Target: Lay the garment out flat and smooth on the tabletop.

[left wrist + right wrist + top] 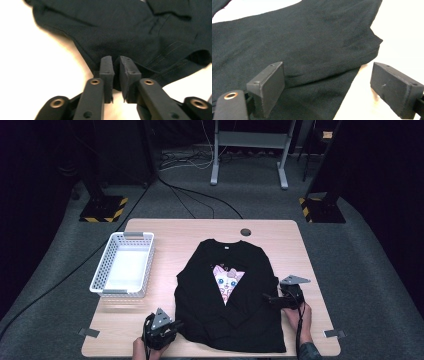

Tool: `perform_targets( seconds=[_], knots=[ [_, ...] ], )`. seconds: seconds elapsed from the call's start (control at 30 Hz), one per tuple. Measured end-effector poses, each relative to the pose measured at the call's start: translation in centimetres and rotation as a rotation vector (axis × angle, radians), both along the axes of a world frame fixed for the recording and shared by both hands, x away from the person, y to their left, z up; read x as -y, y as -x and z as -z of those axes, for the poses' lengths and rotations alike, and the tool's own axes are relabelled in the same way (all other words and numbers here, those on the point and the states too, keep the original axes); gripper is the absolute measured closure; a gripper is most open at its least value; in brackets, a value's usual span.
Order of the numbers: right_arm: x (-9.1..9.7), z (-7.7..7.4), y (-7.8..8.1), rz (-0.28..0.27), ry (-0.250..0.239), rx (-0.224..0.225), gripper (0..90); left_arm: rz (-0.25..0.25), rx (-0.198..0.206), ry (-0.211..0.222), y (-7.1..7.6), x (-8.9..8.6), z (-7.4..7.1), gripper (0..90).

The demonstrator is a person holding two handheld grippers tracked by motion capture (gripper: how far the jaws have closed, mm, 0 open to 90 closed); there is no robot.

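Observation:
A black long-sleeved shirt with a pink cat print lies flat on the wooden table, sleeves folded over its front. My left gripper sits at the shirt's lower left corner. In the left gripper view its jaws stand only a narrow gap apart, tips at the shirt's stitched hem, with pale table showing through the gap. My right gripper is at the shirt's right side. In the right gripper view it stands wide open around the folded edge of the black fabric, pads not touching it.
A white mesh basket stands empty on the table's left side. A round cable hole sits near the far edge. Tape marks lie at both front corners. Beyond the table are stand bases, cables and a desk frame on grey carpet.

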State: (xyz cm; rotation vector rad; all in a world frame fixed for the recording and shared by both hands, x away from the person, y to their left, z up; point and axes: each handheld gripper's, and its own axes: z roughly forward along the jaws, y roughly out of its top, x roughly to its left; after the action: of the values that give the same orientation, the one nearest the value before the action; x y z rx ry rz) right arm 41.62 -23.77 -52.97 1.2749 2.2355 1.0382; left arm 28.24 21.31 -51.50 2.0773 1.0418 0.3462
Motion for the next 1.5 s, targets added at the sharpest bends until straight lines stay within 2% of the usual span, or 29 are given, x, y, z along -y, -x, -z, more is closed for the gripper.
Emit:
perform_targets(
  seconds=[0.1,0.17,0.23,0.37,0.47,0.53,0.63,0.7,0.83,0.9,0.97,1.1,1.2,1.3,1.37,1.43,1.5],
  knots=[
    [0.0,0.0,0.0,0.000,0.000,0.000,11.3,-0.011,-0.009,-0.018,0.5,-0.8,-0.3,69.8],
    [0.0,0.0,0.0,0.000,0.000,0.000,11.3,-0.029,-0.005,-0.021,0.6,-1.1,-0.7,60.0],
    [0.0,0.0,0.0,0.000,0.000,0.000,11.3,-0.051,0.012,-0.010,0.5,-1.2,-1.2,47.4],
    [0.0,0.0,0.0,0.000,0.000,0.000,11.3,-0.071,0.057,0.003,-0.3,-0.3,-2.3,32.9],
    [0.0,0.0,0.0,0.000,0.000,0.000,11.3,-0.075,0.092,-0.031,-1.9,1.4,-2.9,26.9],
    [0.0,0.0,0.0,0.000,0.001,0.000,11.3,-0.069,0.092,-0.073,-3.1,2.6,-2.8,24.5],
    [0.0,0.0,0.0,0.000,0.000,0.000,11.3,-0.066,0.066,-0.170,-4.9,4.8,-1.6,22.0],
    [0.0,0.0,0.0,0.000,0.000,0.000,11.3,-0.074,0.050,-0.209,-5.4,5.3,-0.8,19.5],
    [0.0,0.0,0.0,0.000,0.000,0.000,11.2,-0.090,0.046,-0.233,-5.2,4.5,0.4,16.9],
    [0.0,0.0,0.0,0.001,0.001,-0.001,11.1,-0.101,0.058,-0.197,-4.7,3.4,0.8,15.9],
    [0.0,0.0,0.0,0.000,0.002,-0.001,11.1,-0.108,0.066,-0.195,-4.3,2.7,0.9,15.1],
    [-0.1,0.0,0.0,0.000,0.003,-0.001,10.9,-0.110,0.036,-0.178,-4.0,1.2,0.7,11.0],
    [-0.1,0.0,0.0,0.000,0.003,-0.001,10.8,-0.121,0.055,-0.113,-4.4,0.9,-0.5,8.5],
    [-0.1,0.0,0.1,-0.010,0.003,-0.002,8.9,-0.079,0.072,-0.094,-6.2,2.8,-1.8,4.2],
    [-0.1,0.0,0.2,-0.013,-0.002,-0.002,7.1,-0.044,0.075,-0.095,-7.6,4.3,-2.0,2.0],
    [-0.2,0.0,0.3,-0.018,-0.013,0.003,5.0,0.014,0.029,-0.099,-9.4,6.3,-1.4,0.0],
    [-0.4,0.0,0.4,-0.029,0.005,0.006,0.5,0.026,0.008,-0.135,-10.5,7.7,-0.5,0.0]
  ],
)
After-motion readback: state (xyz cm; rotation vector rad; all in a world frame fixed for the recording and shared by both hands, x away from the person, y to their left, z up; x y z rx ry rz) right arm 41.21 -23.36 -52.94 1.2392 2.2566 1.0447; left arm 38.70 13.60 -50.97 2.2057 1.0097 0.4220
